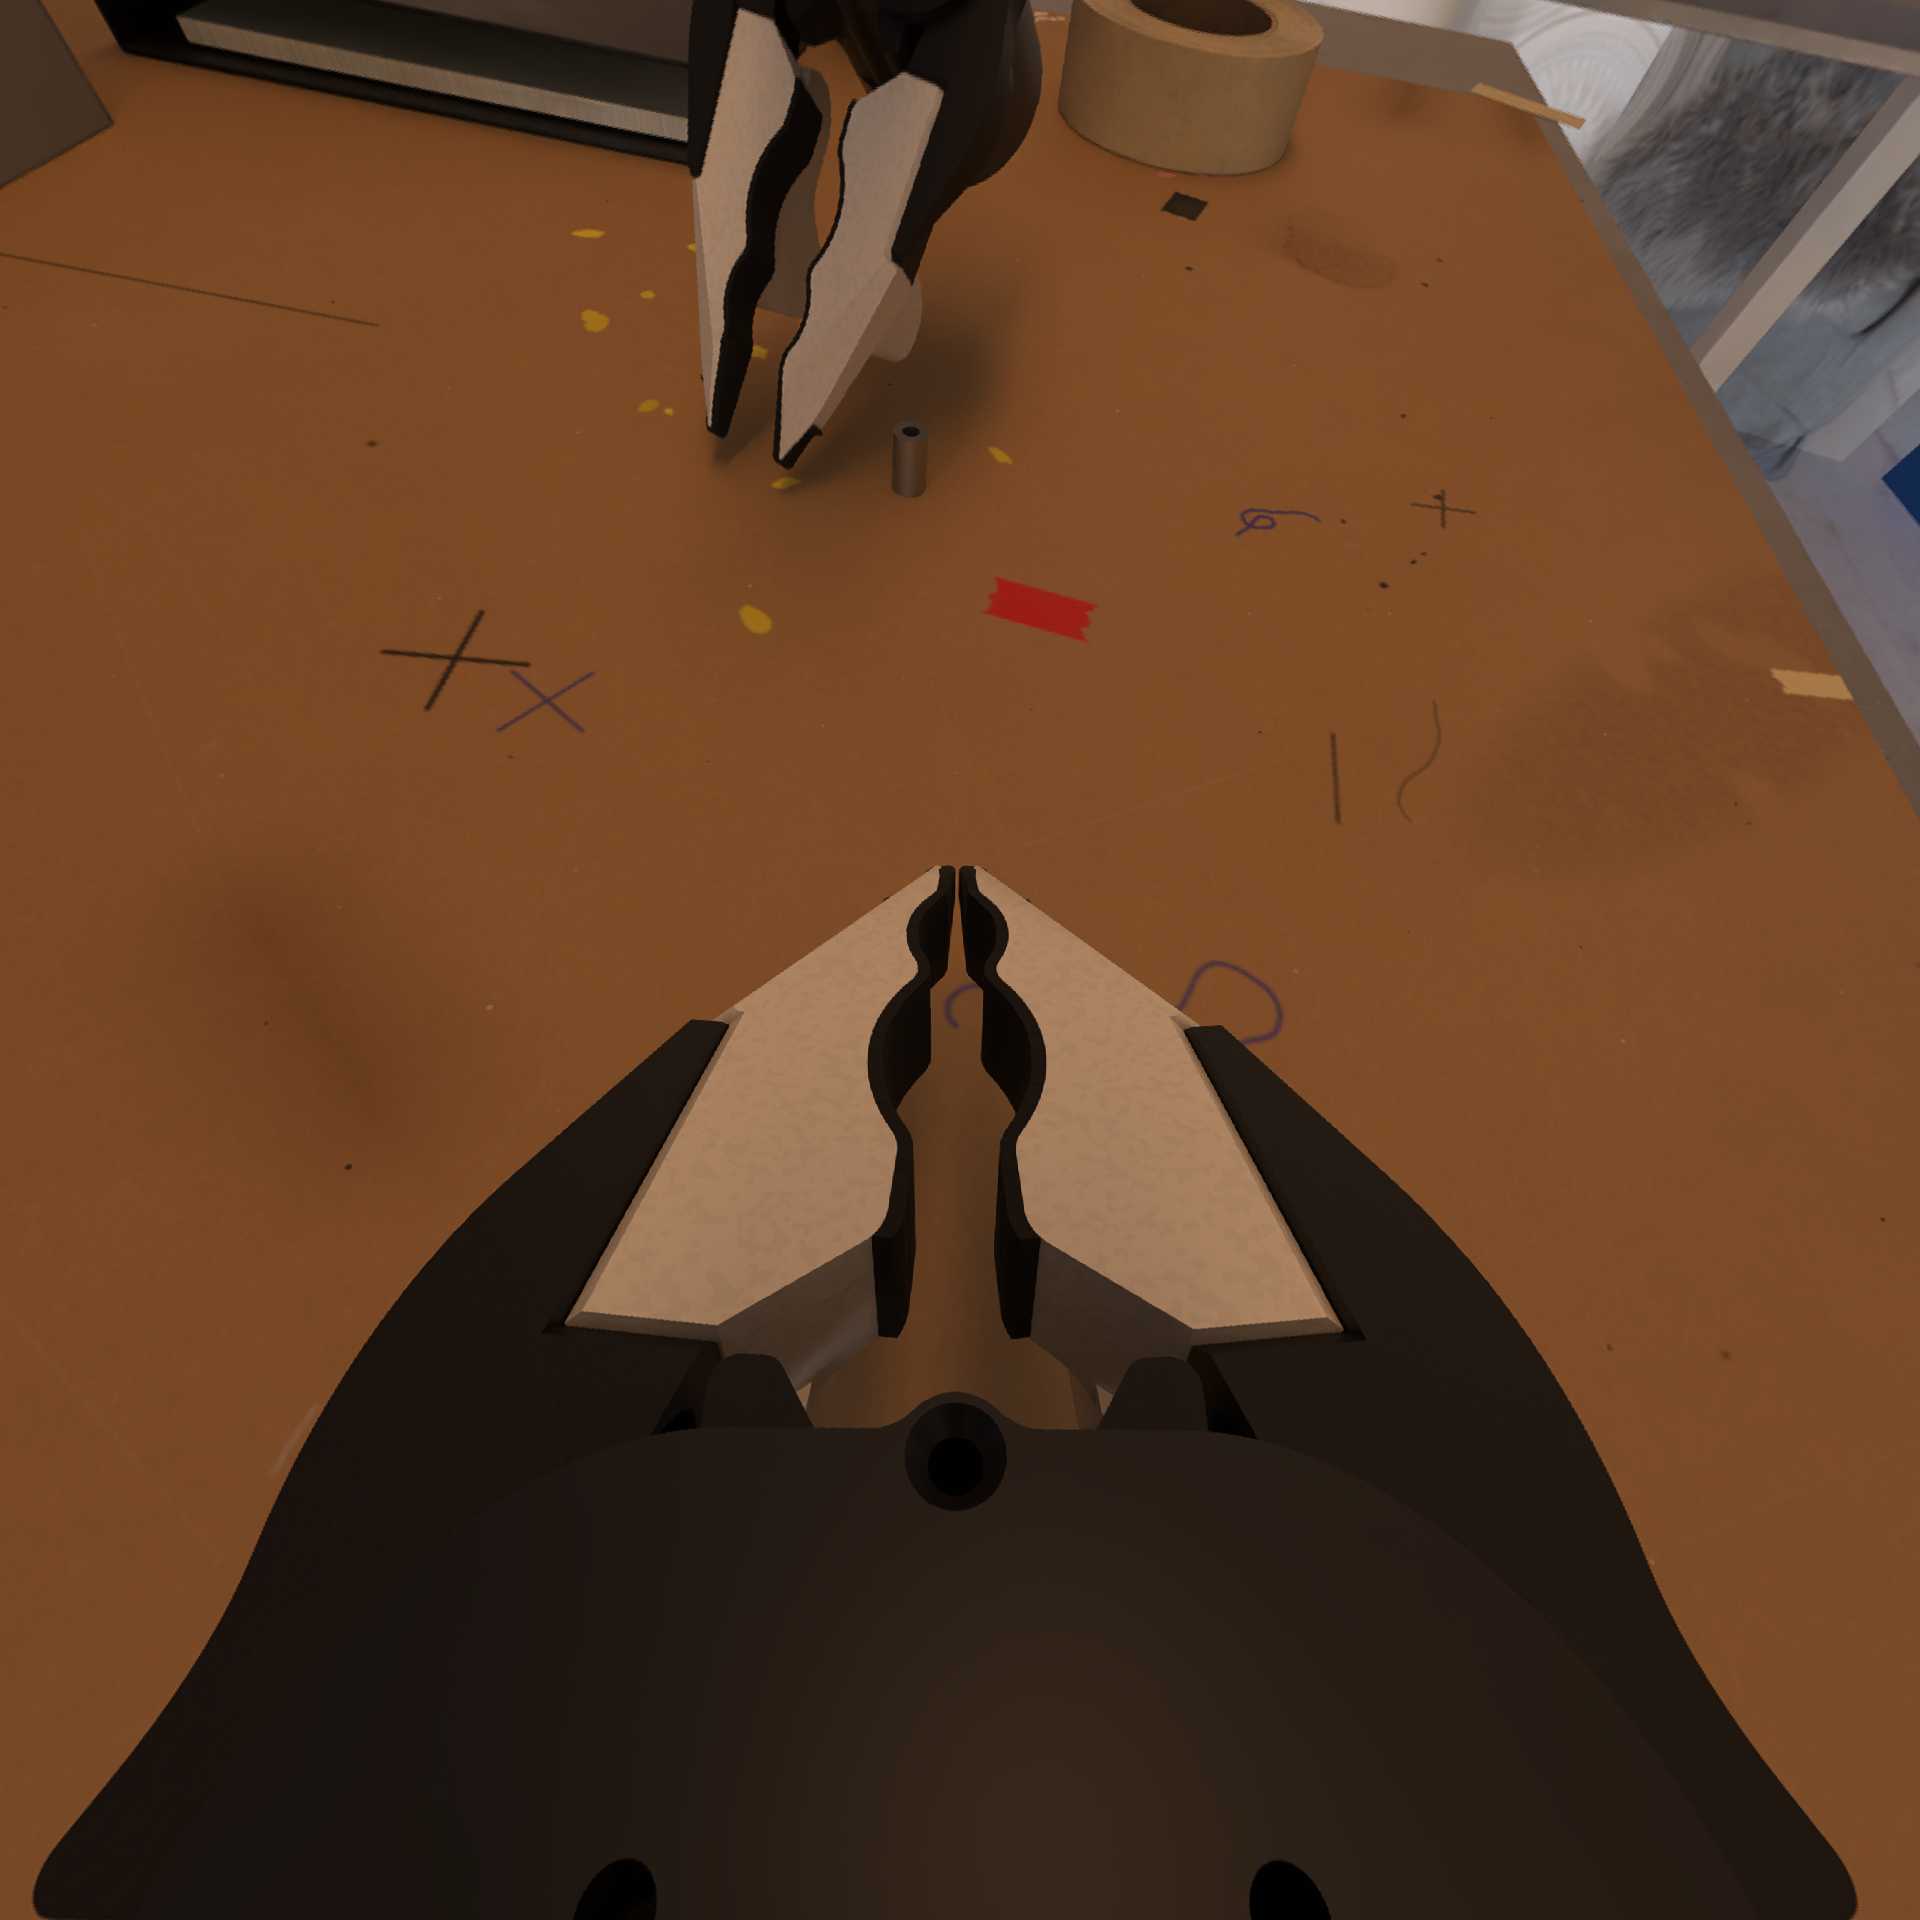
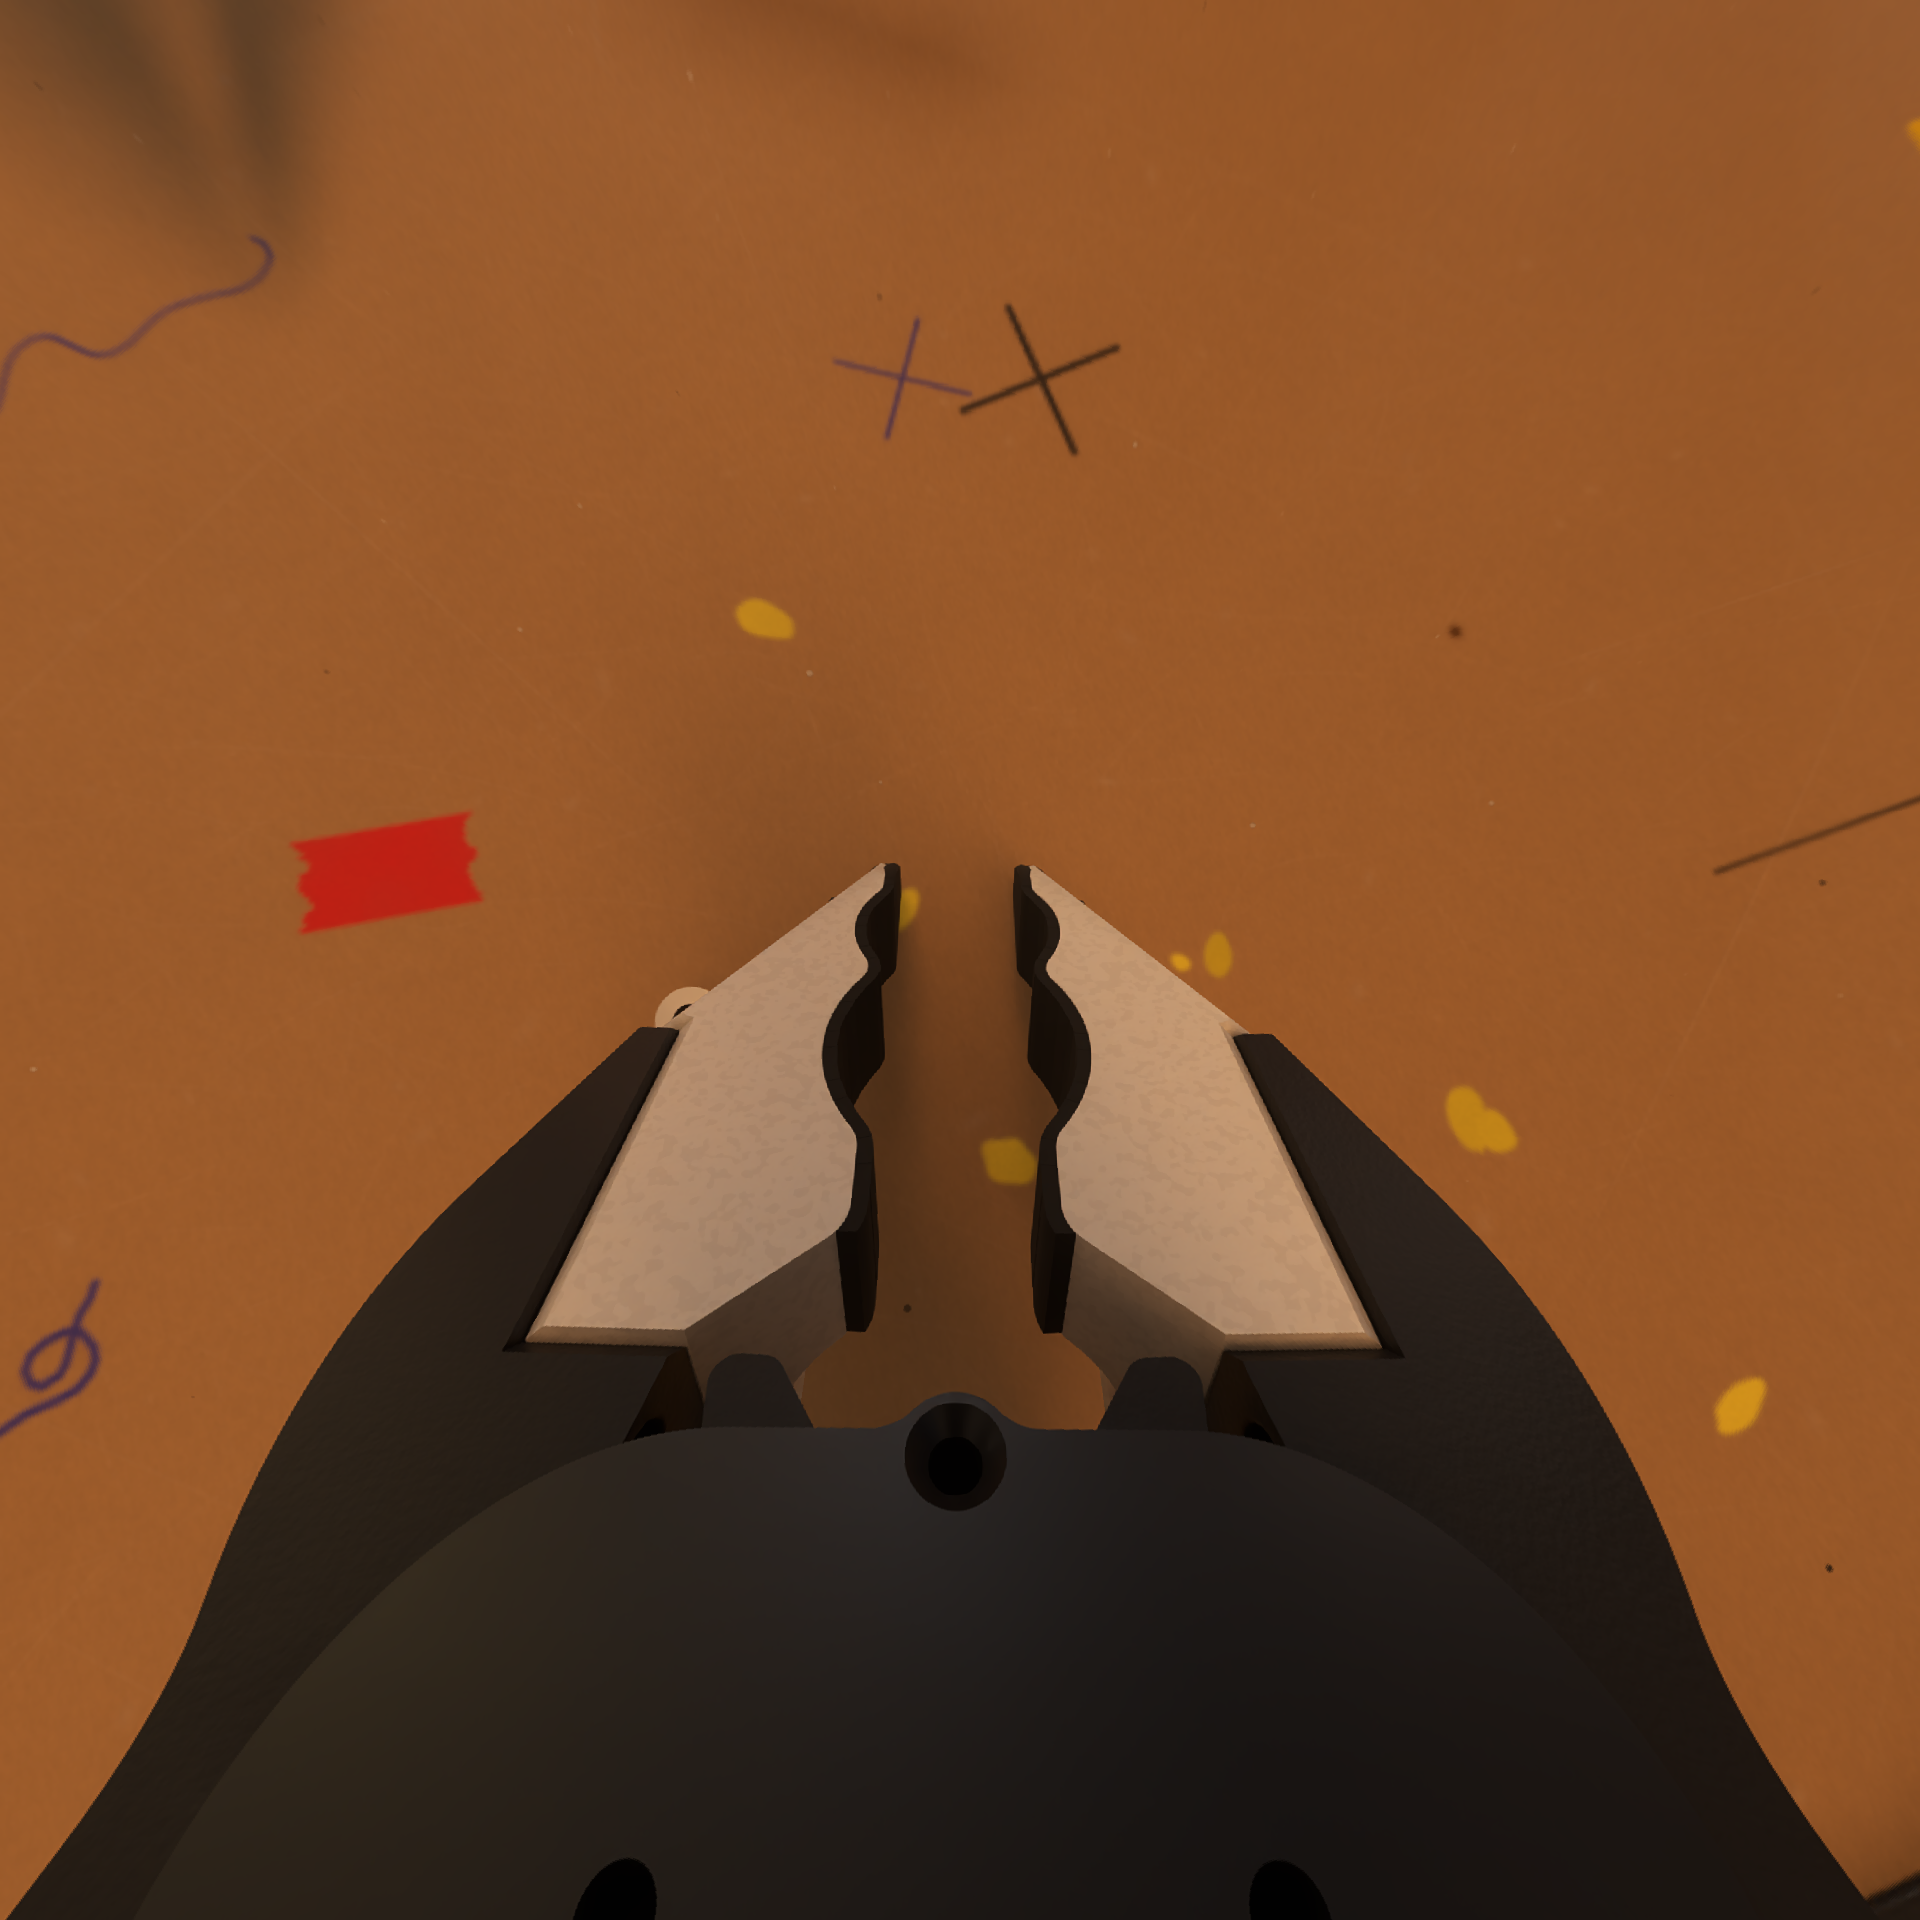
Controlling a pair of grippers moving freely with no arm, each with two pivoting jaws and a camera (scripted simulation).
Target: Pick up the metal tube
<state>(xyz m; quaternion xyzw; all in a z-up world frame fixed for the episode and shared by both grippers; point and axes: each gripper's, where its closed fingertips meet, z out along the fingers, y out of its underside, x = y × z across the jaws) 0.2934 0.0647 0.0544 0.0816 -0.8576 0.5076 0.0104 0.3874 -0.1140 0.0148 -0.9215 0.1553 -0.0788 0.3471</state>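
Observation:
The metal tube (image 1: 909, 459) is a small grey cylinder standing upright on the brown table (image 1: 312, 883), far ahead in the left wrist view. My right gripper (image 1: 756, 442) points down at the table just left of the tube, apart from it. In its own view the right gripper (image 2: 956, 873) is open and empty over bare table. A small pale round rim (image 2: 681, 1003) peeks out beside its left finger; I cannot tell whether that is the tube. My left gripper (image 1: 956, 873) is shut and empty, well short of the tube.
A wide roll of tan tape (image 1: 1184, 83) stands at the far right and a black and silver box (image 1: 416, 62) at the far left. A red tape patch (image 1: 1039, 608) lies flat between my left gripper and the tube. The table's edge (image 1: 1662, 312) runs along the right.

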